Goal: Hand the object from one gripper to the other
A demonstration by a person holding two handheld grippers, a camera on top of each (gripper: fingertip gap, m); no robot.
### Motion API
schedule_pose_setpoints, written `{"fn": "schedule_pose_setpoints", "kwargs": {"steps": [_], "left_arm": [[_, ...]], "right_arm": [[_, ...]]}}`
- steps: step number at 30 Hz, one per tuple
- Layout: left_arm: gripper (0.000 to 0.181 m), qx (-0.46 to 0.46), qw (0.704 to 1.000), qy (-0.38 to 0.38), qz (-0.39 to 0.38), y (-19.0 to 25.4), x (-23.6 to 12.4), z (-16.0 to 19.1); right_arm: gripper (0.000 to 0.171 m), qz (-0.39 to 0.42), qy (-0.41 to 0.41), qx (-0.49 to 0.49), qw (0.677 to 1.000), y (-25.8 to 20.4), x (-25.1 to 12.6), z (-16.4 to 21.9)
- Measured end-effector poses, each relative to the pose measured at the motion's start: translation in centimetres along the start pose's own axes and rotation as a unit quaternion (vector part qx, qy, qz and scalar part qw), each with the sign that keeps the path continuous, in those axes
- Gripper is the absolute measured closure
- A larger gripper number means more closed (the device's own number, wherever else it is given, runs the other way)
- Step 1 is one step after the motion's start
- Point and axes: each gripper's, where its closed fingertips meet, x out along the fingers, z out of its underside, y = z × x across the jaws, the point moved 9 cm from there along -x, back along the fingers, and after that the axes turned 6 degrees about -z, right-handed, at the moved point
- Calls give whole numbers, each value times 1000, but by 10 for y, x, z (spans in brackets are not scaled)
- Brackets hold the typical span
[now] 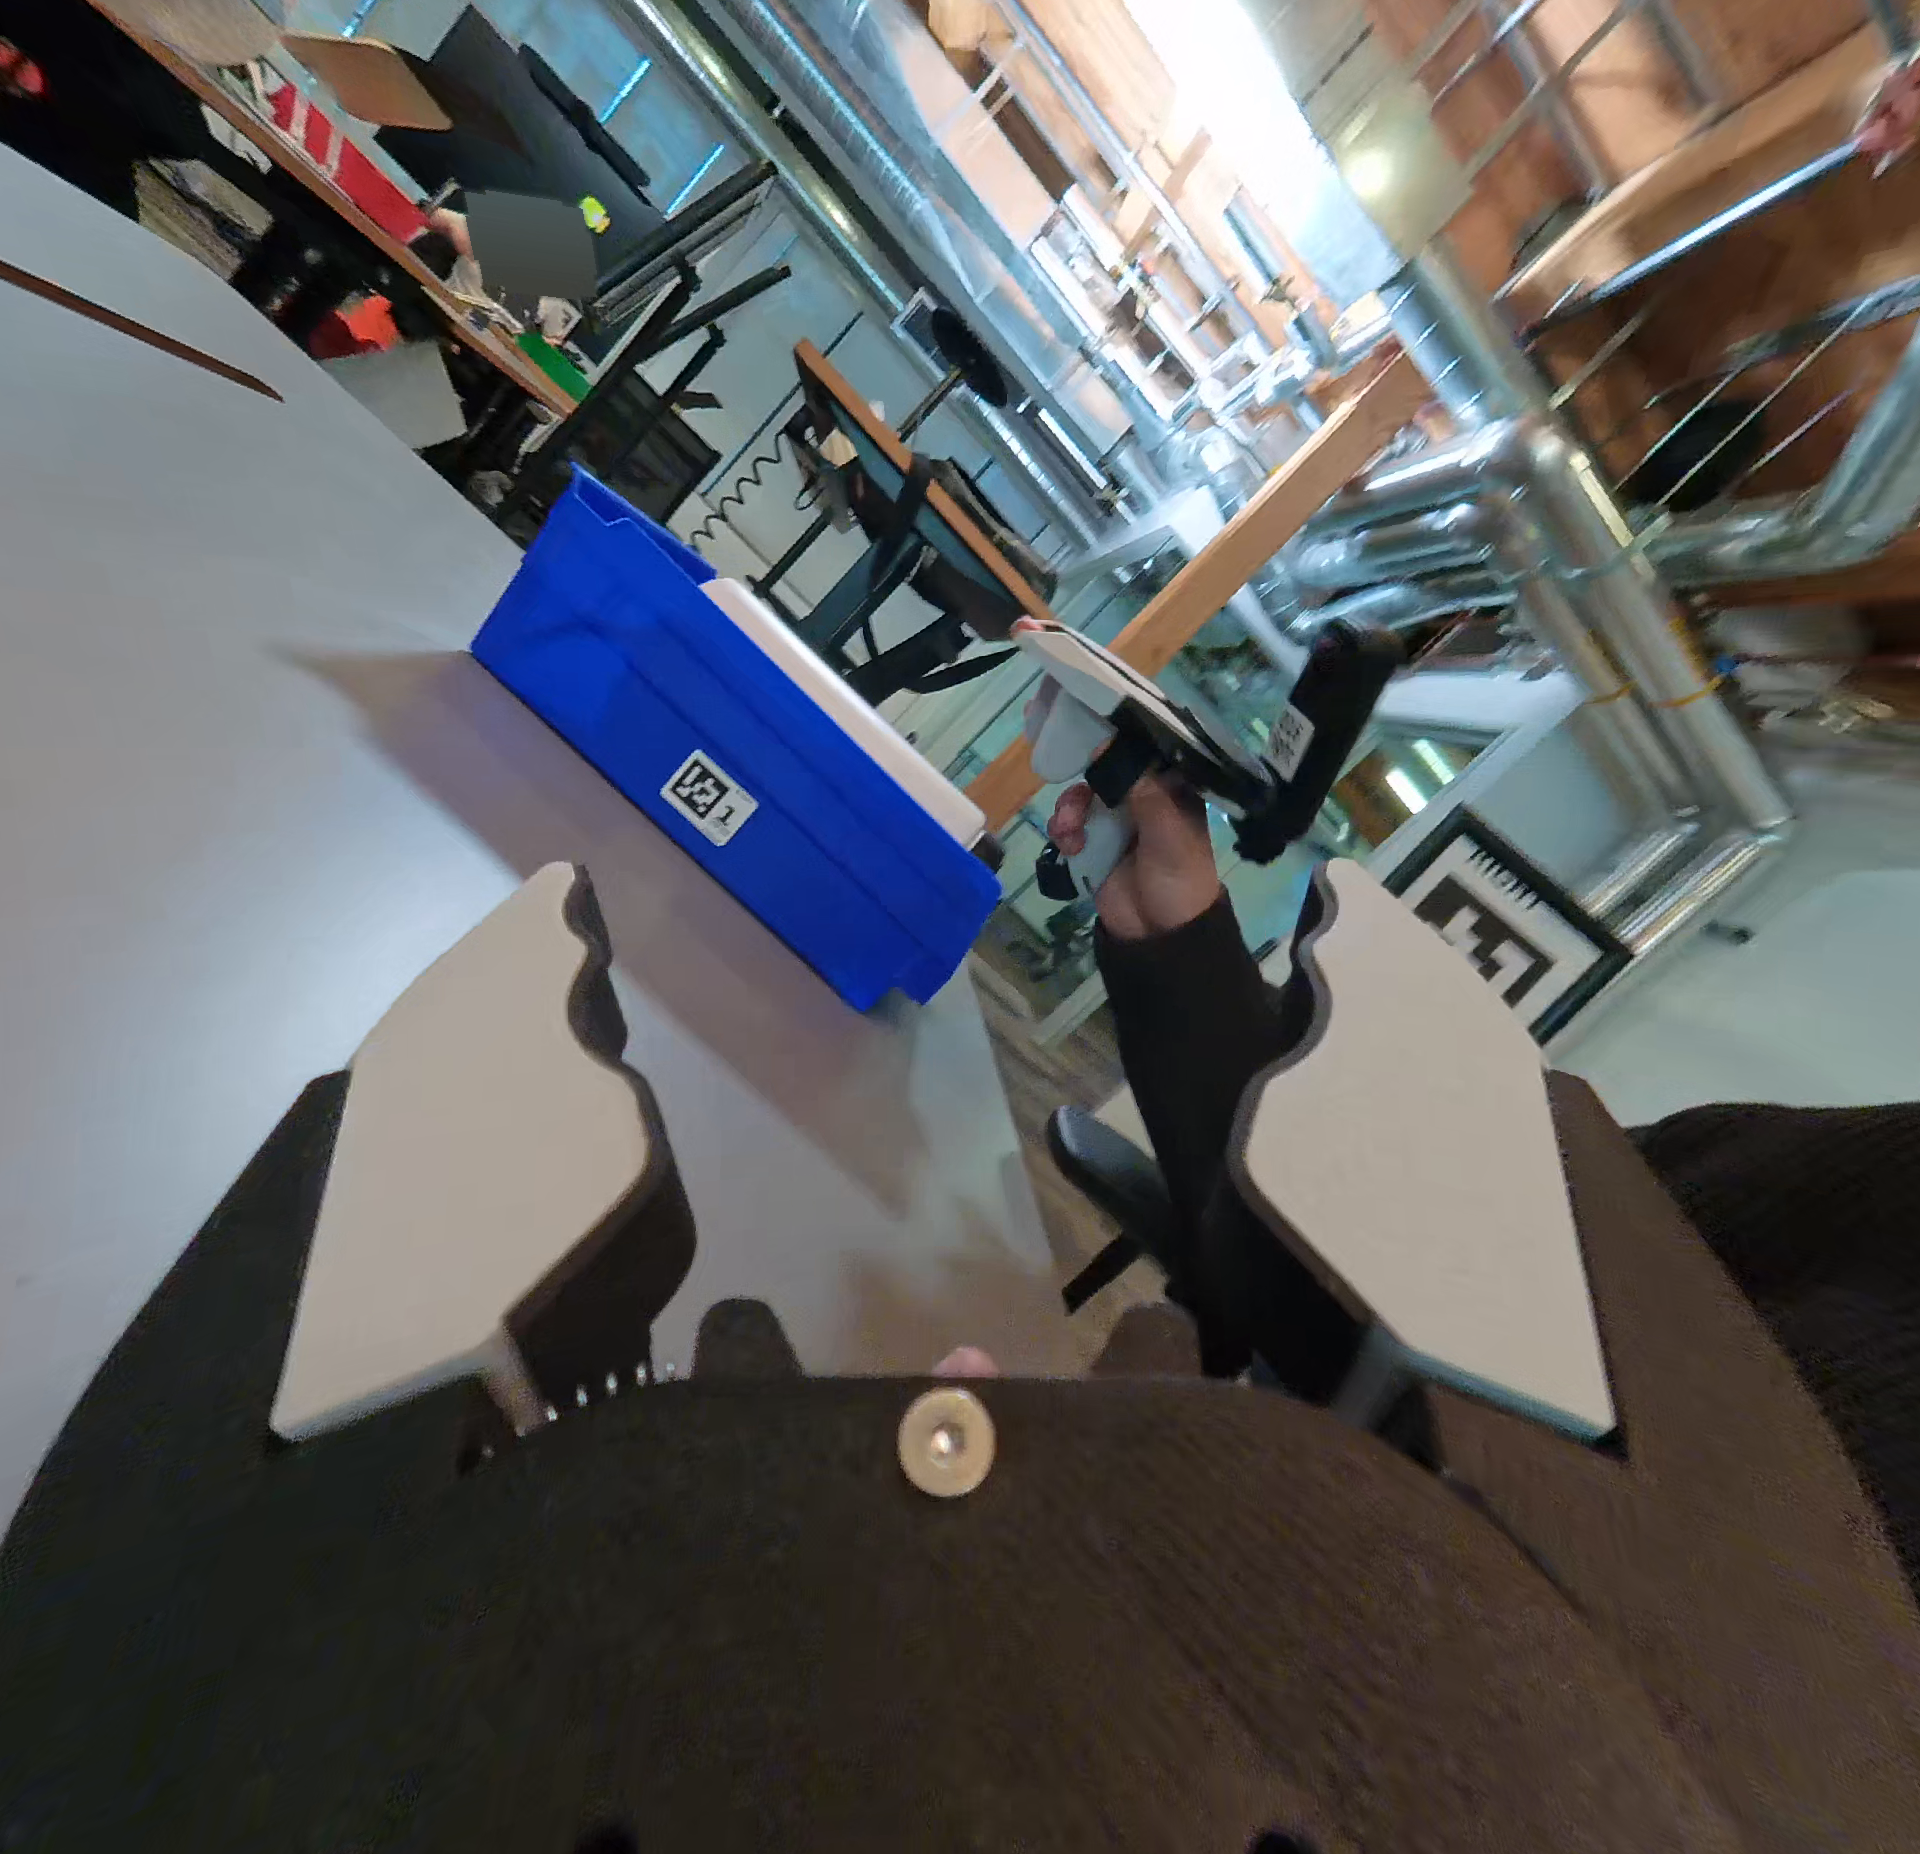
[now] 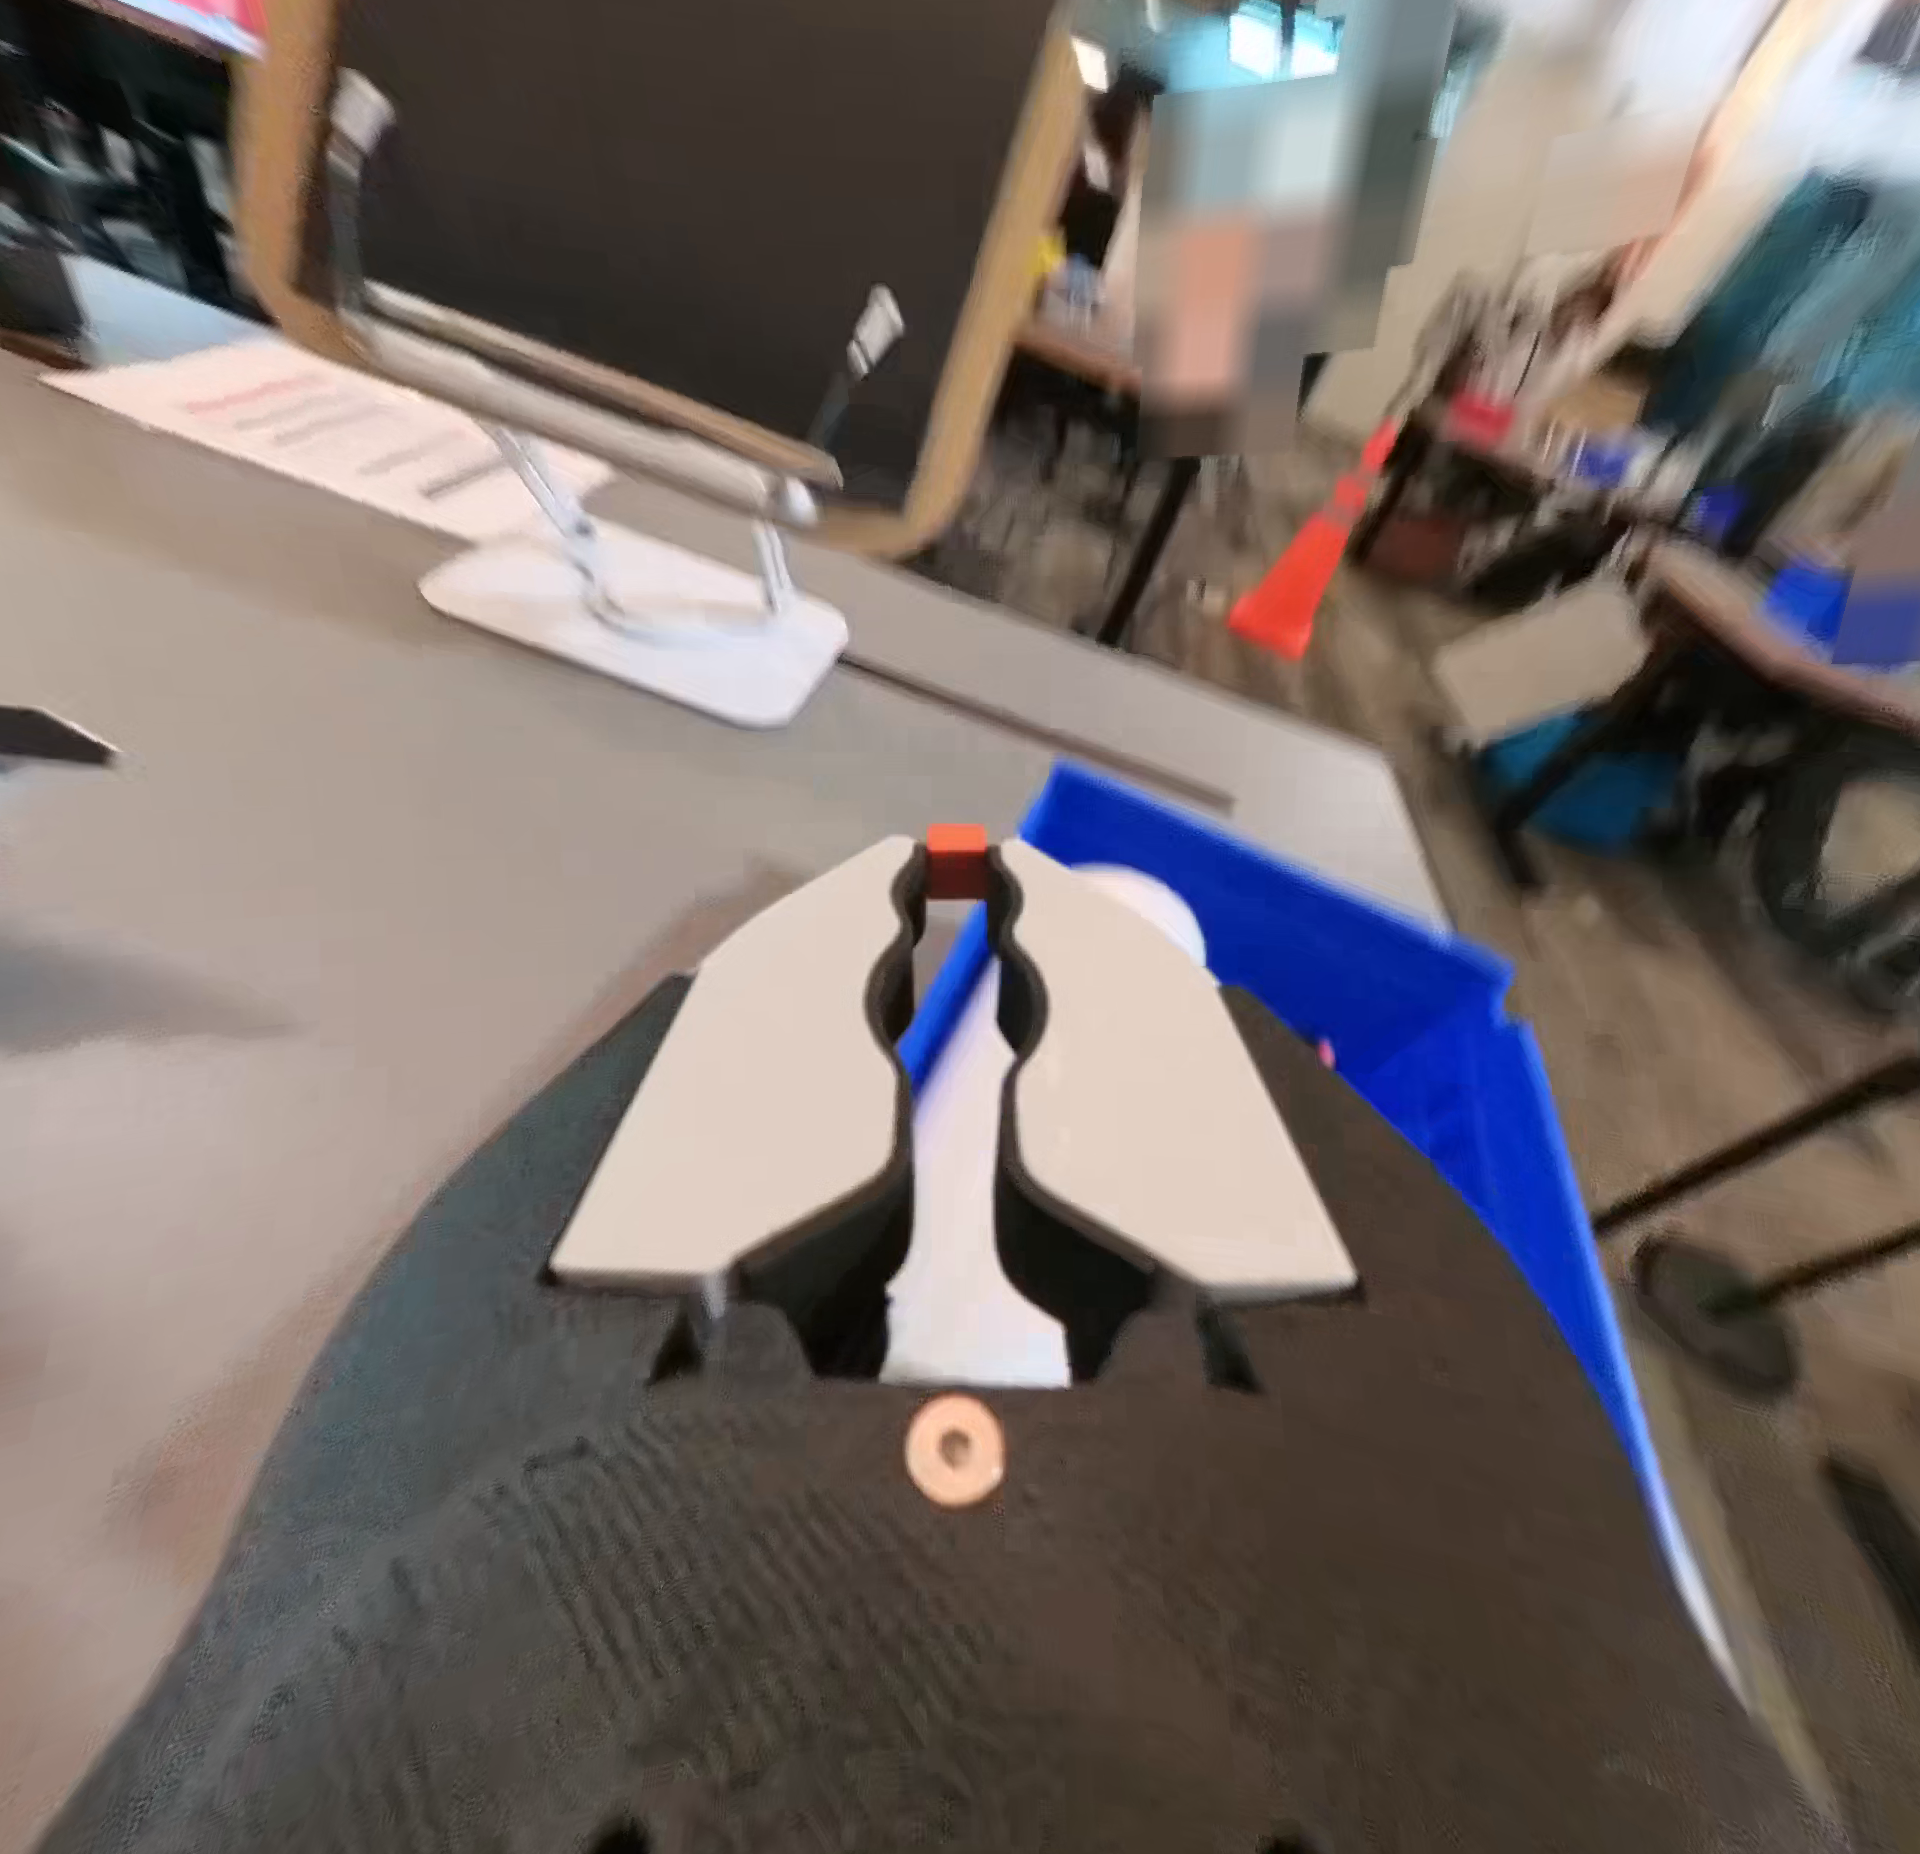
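In the right wrist view my right gripper (image 2: 957, 862) is shut on a small red cube (image 2: 957, 857), pinched at its fingertips above the near-left corner of a blue bin (image 2: 1351, 931). In the left wrist view my left gripper (image 1: 945, 895) is wide open and empty, above the grey table (image 1: 208, 765). The right gripper's body shows farther off in that view (image 1: 1174, 734), held by a hand in a dark sleeve, up and to the right of the blue bin (image 1: 727, 765). The cube is not visible in the left wrist view.
A white object (image 2: 1132, 911) lies inside the blue bin. A laptop on a white stand (image 2: 634, 599) and a sheet of paper (image 2: 312, 422) sit farther back on the table. An orange cone (image 2: 1299, 578), desks and chairs stand beyond the table's edge. Across from one pair of fingers to the other is roughly 25 cm.
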Motion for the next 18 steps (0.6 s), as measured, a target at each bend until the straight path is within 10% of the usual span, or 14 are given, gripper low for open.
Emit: {"fn": "schedule_pose_setpoints", "kwargs": {"steps": [8,18], "left_arm": [[57,59,998,-25,-28,1,2,2],[62,30,999,1,-17,0,-2,-3]], "right_arm": [[133,15,-58,56,997,28,9,32],[142,37,-18,44,998,29,-1,20]]}}
